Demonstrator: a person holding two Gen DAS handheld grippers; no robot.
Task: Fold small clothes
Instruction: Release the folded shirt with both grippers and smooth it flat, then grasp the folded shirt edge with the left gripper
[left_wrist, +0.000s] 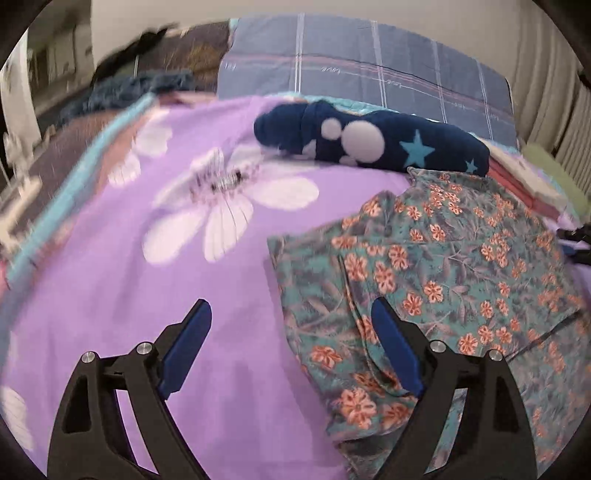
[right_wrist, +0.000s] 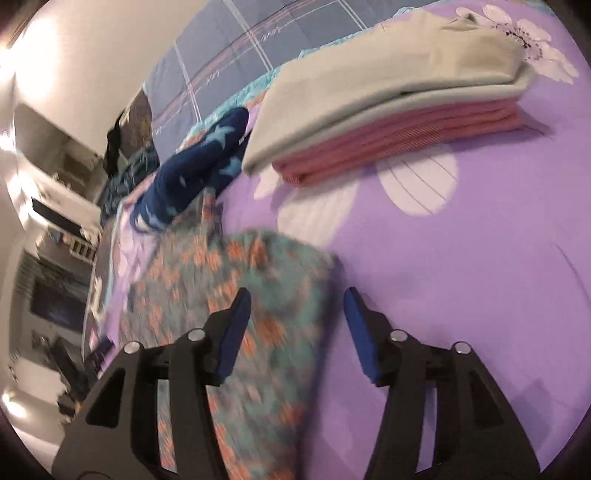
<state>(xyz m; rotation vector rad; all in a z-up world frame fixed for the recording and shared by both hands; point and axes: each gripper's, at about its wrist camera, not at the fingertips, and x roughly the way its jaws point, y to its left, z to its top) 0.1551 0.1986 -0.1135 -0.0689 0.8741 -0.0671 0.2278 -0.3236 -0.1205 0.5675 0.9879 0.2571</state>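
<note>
A teal garment with orange flowers (left_wrist: 436, 280) lies rumpled on the purple flowered bedsheet (left_wrist: 147, 295). My left gripper (left_wrist: 291, 314) is open and empty, hovering over the garment's left edge; its right finger (left_wrist: 395, 350) is above the cloth. In the right wrist view the same garment (right_wrist: 236, 295) is blurred. My right gripper (right_wrist: 295, 299) is open and empty, straddling the garment's right edge. A rolled navy garment with stars and white dots (left_wrist: 369, 140) lies behind it, and also shows in the right wrist view (right_wrist: 195, 166).
A folded stack, grey cloth (right_wrist: 388, 74) over pink cloth (right_wrist: 406, 133), sits on the sheet (right_wrist: 461, 258) to the right. A blue plaid pillow (left_wrist: 362, 70) lies at the bed's head. Dark clothes (left_wrist: 140, 85) and furniture (right_wrist: 55, 206) are at the left.
</note>
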